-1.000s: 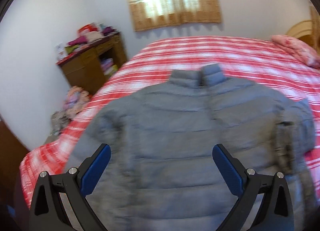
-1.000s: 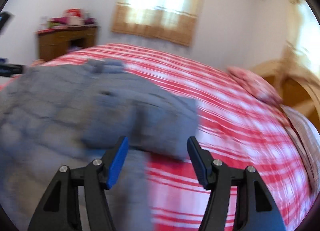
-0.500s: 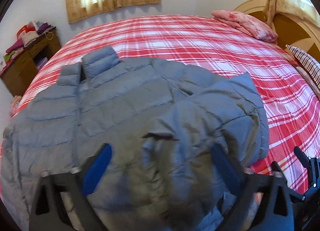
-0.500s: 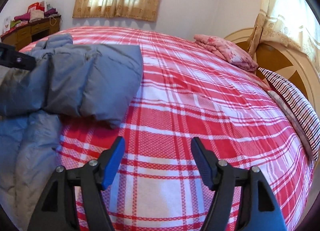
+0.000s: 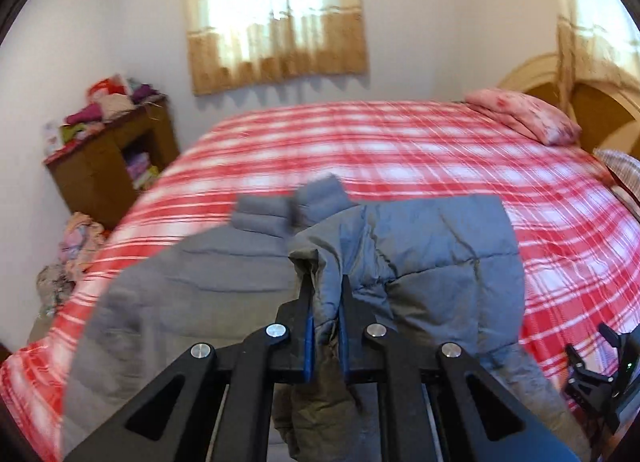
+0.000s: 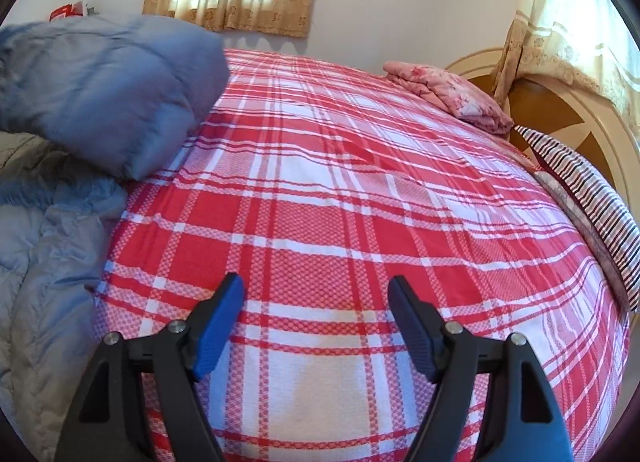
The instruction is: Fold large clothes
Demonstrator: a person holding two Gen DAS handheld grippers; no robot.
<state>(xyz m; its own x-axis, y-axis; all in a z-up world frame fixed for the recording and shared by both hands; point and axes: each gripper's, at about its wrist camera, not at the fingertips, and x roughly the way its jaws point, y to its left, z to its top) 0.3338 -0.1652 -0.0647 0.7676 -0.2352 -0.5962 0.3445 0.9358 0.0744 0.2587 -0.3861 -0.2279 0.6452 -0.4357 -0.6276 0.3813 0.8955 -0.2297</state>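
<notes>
A grey puffer jacket (image 5: pixel 192 282) lies on the red plaid bed (image 5: pixel 360 141), collar away from me. My left gripper (image 5: pixel 325 294) is shut on a fold of the jacket's right sleeve (image 5: pixel 440 254) and holds it lifted over the jacket body. In the right wrist view the raised sleeve (image 6: pixel 112 85) hangs at the upper left, with the jacket's side (image 6: pixel 40 262) below it. My right gripper (image 6: pixel 316 298) is open and empty over bare bedspread (image 6: pixel 360 201), to the right of the jacket. It also shows in the left wrist view (image 5: pixel 600 374) at the lower right.
A pink folded pillow (image 5: pixel 524 117) and a striped pillow (image 6: pixel 580 197) lie by the wooden headboard (image 6: pixel 560 113) on the right. A wooden cabinet (image 5: pixel 108 157) piled with clothes stands left of the bed, with a heap of clothes (image 5: pixel 76 250) on the floor.
My left gripper has closed on the sleeve and raised it; it was open before. My right gripper has moved right, off the jacket, and stays open.
</notes>
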